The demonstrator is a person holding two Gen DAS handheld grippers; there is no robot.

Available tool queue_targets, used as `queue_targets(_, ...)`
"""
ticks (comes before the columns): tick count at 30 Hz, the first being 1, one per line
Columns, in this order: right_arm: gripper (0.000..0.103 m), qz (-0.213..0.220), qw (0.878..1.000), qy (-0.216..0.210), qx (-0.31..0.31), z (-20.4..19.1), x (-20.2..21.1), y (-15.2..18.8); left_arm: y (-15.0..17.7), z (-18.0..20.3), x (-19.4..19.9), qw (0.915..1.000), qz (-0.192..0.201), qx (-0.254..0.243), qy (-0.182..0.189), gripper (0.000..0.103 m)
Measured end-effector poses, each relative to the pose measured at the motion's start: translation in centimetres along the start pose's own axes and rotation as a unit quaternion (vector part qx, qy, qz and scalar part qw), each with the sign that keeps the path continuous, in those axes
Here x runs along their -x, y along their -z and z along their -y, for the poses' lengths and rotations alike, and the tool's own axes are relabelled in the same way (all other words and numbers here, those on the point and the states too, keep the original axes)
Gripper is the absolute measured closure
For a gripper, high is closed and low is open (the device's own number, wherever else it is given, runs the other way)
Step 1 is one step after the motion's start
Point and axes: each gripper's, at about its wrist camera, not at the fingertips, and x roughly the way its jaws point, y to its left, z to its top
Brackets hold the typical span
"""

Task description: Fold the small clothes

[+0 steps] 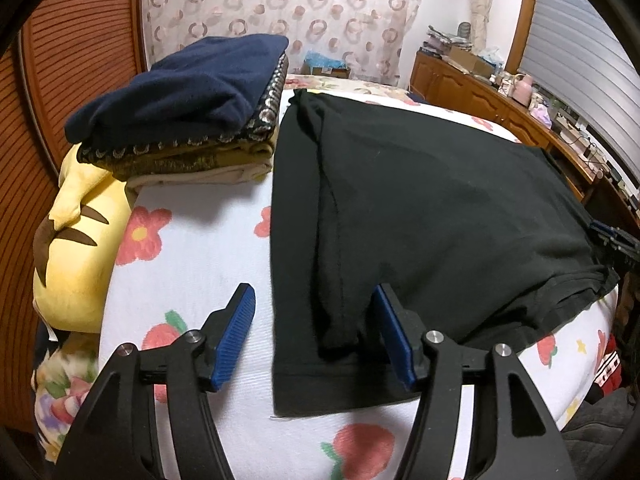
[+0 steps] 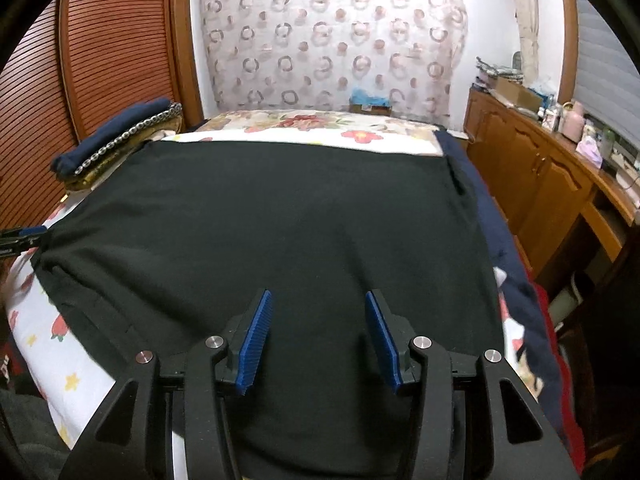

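No brand, label or writing I can read on anything. My left gripper (image 1: 314,334) is spread wide over the near left corner of the black garment (image 1: 432,200) — its 2 blue pads straddle a folded-in sleeve, pinching nothing. My right gripper (image 2: 316,342) is also spread, holding nothing, low over the garment's near edge; contact unclear. The garment lies flat on the floral bedsheet (image 1: 192,256), just beside a stack of folded clothes (image 1: 188,120).

Black garment (image 2: 280,220): matt knit cloth. Left gripper (image 1: 314,332) & right gripper (image 2: 318,340): matt black plastic, ribbed blue pads, shiny metal pins.
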Motion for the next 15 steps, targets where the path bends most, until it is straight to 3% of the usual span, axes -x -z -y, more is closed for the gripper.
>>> queue_targets(3,0.053,-0.011,1.0,0.017,-0.004,0.3,-0.3,0.7,0.1,-0.1,-0.4,1.0,-0.005,0.001,-0.001,0.04)
queue_targets(7,0.053,-0.012,0.999,0.004,-0.034,1.3,-0.7,0.6,0.0,0.1,-0.5,1.0,-0.006,-0.002,-0.006,0.039)
queue_targets(15,0.053,0.02,0.999,-0.006,-0.049,1.5,-1.2,1.2,-0.1,0.9,-0.7,0.9998,-0.014,-0.011,0.003,0.039)
